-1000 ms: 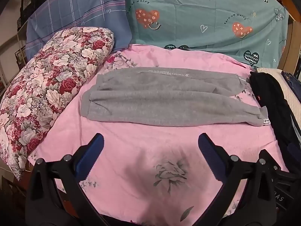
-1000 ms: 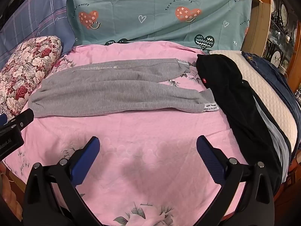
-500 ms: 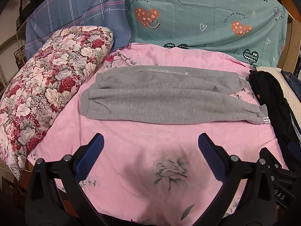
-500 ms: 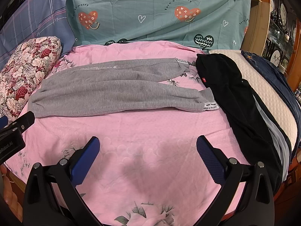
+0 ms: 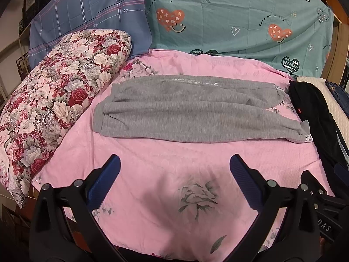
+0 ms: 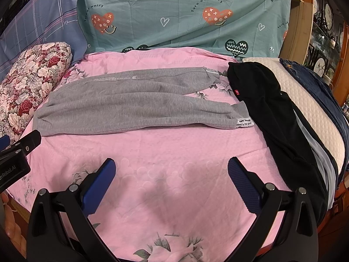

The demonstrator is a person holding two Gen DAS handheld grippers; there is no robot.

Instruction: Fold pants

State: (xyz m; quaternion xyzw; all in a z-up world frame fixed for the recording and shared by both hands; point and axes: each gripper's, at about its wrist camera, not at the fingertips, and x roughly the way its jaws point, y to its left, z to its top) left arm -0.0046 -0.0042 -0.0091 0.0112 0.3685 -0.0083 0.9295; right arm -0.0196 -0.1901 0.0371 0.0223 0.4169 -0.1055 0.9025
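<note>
Grey sweatpants [image 5: 185, 113] lie flat on the pink bedspread [image 5: 174, 185], folded lengthwise, waistband at the left, leg cuffs at the right with a white label [image 5: 308, 139]. They also show in the right wrist view [image 6: 135, 104]. My left gripper [image 5: 174, 166] is open and empty, hovering above the spread in front of the pants. My right gripper [image 6: 171, 166] is open and empty, likewise short of the pants. The left gripper's body [image 6: 15, 159] shows at the left edge of the right wrist view.
A floral pillow [image 5: 50, 104] lies left of the pants. Black clothes [image 6: 272, 113], a cream quilted pad [image 6: 309, 104] and dark blue jeans [image 6: 322, 87] lie to the right. Teal [image 5: 240, 17] and blue plaid pillows [image 5: 87, 17] stand behind. A wooden shelf [image 6: 327, 32] is far right.
Both grippers have drawn back and risen slightly; the pants appear a bit farther up in both views. Both stay open. The pants have not moved.
</note>
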